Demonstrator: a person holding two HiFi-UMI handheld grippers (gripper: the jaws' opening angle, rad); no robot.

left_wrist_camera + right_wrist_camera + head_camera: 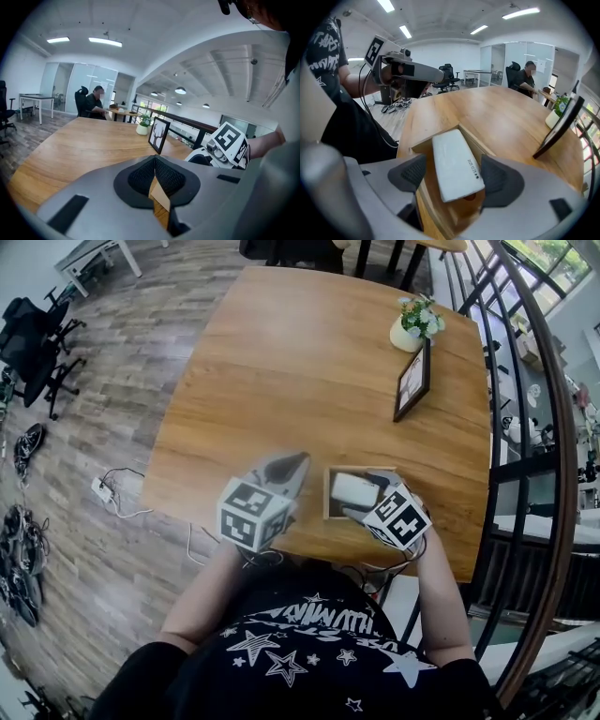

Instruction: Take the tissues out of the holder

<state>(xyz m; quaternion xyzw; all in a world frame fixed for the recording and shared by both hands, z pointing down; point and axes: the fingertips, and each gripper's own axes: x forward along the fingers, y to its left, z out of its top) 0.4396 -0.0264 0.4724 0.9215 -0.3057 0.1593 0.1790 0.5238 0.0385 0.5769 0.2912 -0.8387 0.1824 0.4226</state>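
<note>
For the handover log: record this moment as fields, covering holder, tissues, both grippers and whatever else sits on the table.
wooden holder: at the wooden table's near edge
tissue pack: white, resting in the holder
right gripper: open, jaws either side of the pack, not pressing
left gripper: shut on a thin tan edge, apparently the holder's wall
far side: picture frame, potted plant

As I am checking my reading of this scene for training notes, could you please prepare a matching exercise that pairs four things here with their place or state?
Things
A. tissue pack
B. left gripper
C. right gripper
D. picture frame

Place or state
1. upright on the table, near the potted plant
2. open, one jaw on either side of the pack
3. white, lying in the wooden holder
4. shut on the holder's wall

Pairs: A-3, B-4, C-2, D-1
</note>
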